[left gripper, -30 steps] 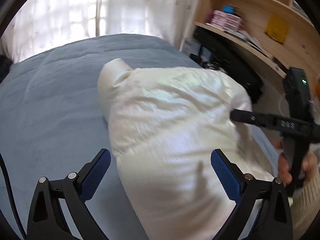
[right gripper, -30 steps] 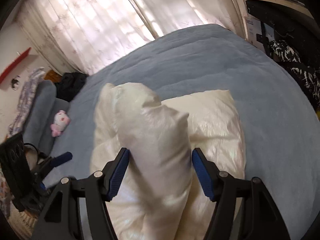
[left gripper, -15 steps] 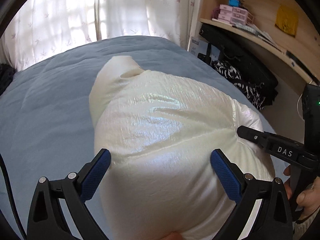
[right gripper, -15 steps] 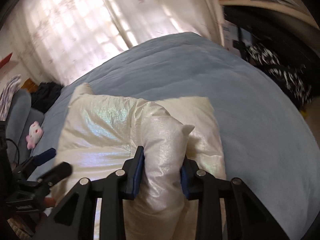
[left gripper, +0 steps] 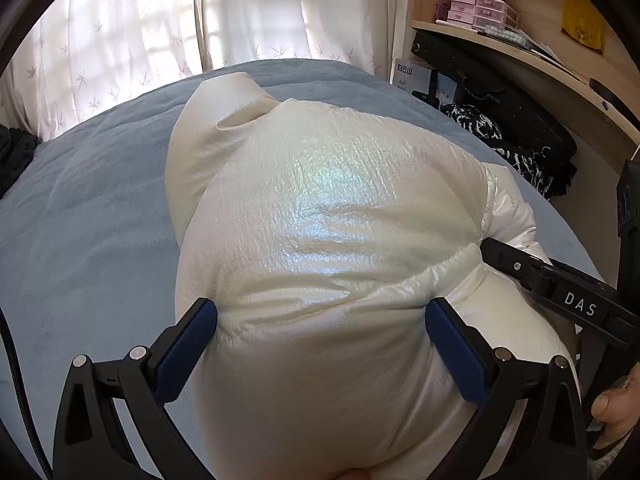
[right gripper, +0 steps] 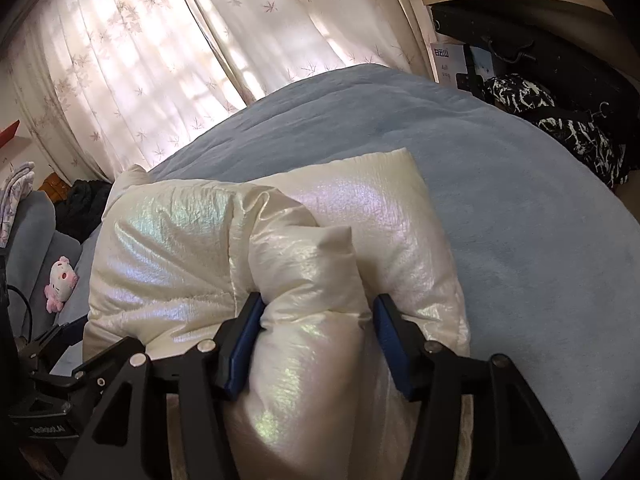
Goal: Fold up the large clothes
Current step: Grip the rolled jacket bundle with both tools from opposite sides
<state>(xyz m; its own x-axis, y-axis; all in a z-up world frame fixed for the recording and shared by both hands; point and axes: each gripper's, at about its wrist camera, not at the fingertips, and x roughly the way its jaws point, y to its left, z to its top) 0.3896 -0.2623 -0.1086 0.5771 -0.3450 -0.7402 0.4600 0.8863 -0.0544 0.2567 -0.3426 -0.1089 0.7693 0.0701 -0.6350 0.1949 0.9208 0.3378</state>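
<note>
A shiny cream puffer jacket lies bunched on the blue bed. My left gripper is open, its blue pads spread wide on either side of the jacket's near bulge. In the right wrist view the jacket is folded over, and my right gripper has its pads pressed against a thick roll of the jacket. The right gripper also shows in the left wrist view at the jacket's right edge, and the left gripper at the lower left of the right wrist view.
White curtains hang behind the bed. A wooden shelf with boxes and dark bags stands at the right. A pink plush toy and a grey seat are at the left of the bed.
The jacket has come closer to the left gripper and now fills its view. The right gripper closed on the jacket's roll, and its jaws now stand a little wider than half a second ago.
</note>
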